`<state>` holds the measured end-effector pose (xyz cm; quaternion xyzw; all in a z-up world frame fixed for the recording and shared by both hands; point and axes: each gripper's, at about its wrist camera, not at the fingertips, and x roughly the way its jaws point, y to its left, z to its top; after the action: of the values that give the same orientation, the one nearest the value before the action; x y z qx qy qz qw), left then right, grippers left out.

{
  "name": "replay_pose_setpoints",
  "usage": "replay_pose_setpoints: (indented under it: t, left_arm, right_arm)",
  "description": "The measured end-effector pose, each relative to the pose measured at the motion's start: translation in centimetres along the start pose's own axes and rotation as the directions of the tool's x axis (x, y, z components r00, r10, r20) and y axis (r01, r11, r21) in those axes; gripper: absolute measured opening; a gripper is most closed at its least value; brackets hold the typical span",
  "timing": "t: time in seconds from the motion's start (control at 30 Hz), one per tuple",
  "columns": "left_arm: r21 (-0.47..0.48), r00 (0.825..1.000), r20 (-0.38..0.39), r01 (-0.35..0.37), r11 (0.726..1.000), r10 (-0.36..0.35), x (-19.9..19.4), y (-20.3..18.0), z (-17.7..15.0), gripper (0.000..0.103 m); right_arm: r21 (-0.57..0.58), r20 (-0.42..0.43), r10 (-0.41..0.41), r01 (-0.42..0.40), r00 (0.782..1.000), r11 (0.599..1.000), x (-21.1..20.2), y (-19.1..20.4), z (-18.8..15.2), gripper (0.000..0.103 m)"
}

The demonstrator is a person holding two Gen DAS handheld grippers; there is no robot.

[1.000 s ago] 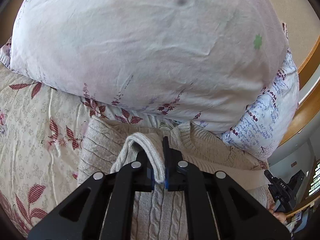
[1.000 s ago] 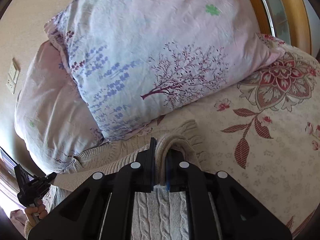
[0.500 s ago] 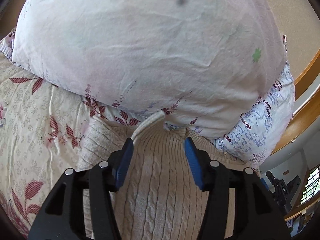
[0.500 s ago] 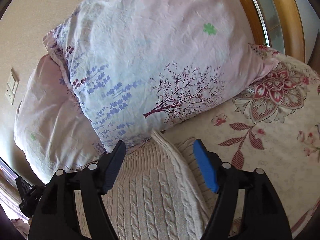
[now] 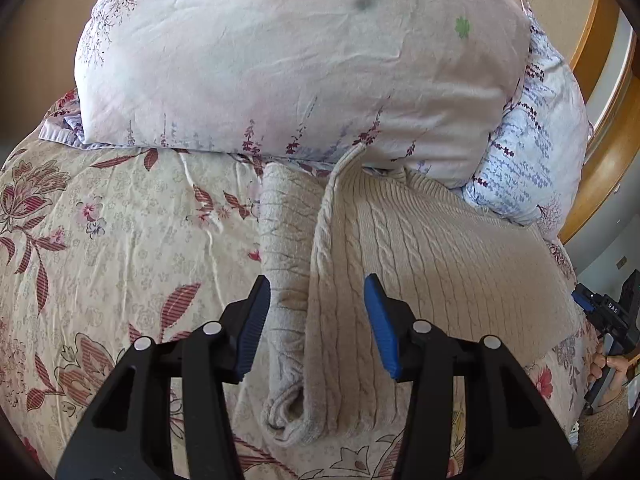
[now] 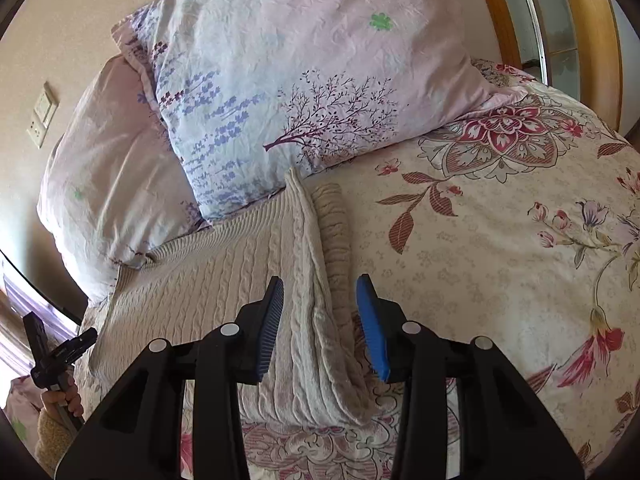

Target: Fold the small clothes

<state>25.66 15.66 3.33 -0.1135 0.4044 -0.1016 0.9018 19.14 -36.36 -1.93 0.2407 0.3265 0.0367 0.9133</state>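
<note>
A cream cable-knit sweater (image 5: 440,248) lies folded on the floral bedspread (image 5: 120,240), its far edge against the pillows. My left gripper (image 5: 316,292) hovers over the sweater's left folded edge and tucked sleeve. Its jaws are closing, and the blue pads stand apart on either side of the knit without pressing it. In the right wrist view the sweater (image 6: 208,272) shows its right folded edge. My right gripper (image 6: 320,284) hangs over that edge, its jaws also closing and its pads clear of the cloth.
Two printed pillows (image 5: 280,60) (image 6: 300,60) are stacked right behind the sweater. A wooden bed frame (image 5: 600,160) curves along the right. A hand (image 5: 608,364) on the other gripper's handle shows at the edge. Bedspread (image 6: 500,240) stretches out to the right.
Both grippers let go of the pinched sweater fold, opened wide and drew back toward the near edge. The fold now lies flat by the pillows. The jaws have since narrowed a little.
</note>
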Motion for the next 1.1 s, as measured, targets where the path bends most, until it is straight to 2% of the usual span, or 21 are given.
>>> replay_pose_setpoints:
  t: [0.1,0.27,0.4,0.53,0.7,0.77,0.8,0.97,1.1]
  left_arm:
    - [-0.002,1.000,-0.015,-0.002,1.000,0.002,0.4,0.1,-0.5,0.048]
    - [0.024,0.999,-0.028,-0.027,0.999,0.028,1.0,-0.4,-1.0,0.048]
    - [0.023,0.999,-0.029,-0.029,0.999,0.030,1.1,-0.4,-1.1,0.046]
    - [0.035,0.999,-0.027,-0.037,0.999,0.038,1.2,-0.4,-1.1,0.044]
    - [0.031,0.999,-0.026,-0.045,0.999,0.046,1.4,-0.5,-1.1,0.048]
    - [0.030,0.999,-0.026,-0.043,0.999,0.044,1.4,-0.5,-1.2,0.048]
    - [0.030,0.999,-0.026,-0.042,0.999,0.043,1.4,-0.5,-1.2,0.048]
    - [0.031,0.999,-0.020,-0.037,0.999,0.038,0.9,-0.5,-1.3,0.034]
    - [0.019,0.999,-0.018,-0.027,0.999,0.027,0.6,-0.3,-1.4,0.028]
  right_arm:
    - [-0.035,-0.027,0.004,-0.005,1.000,0.999,0.1,0.5,-0.6,0.041]
    - [-0.111,-0.056,-0.025,0.018,0.998,0.994,0.6,1.5,-1.5,0.034]
    - [-0.125,-0.055,-0.041,0.034,0.998,0.992,0.8,1.4,-1.7,0.022]
    - [-0.134,-0.039,-0.077,0.071,0.996,0.988,0.7,1.1,-1.8,0.022]
    - [-0.165,-0.048,-0.091,0.081,0.995,0.983,1.1,1.3,-1.8,0.025]
    - [-0.171,-0.067,-0.076,0.064,0.995,0.983,1.3,1.4,-1.9,0.023]
    - [-0.173,-0.062,-0.072,0.060,0.995,0.983,1.2,1.4,-2.0,0.018]
    - [-0.168,-0.045,-0.059,0.051,0.997,0.984,0.8,1.5,-2.1,0.014]
    - [-0.167,-0.028,-0.059,0.053,0.998,0.984,0.6,1.6,-2.1,0.013]
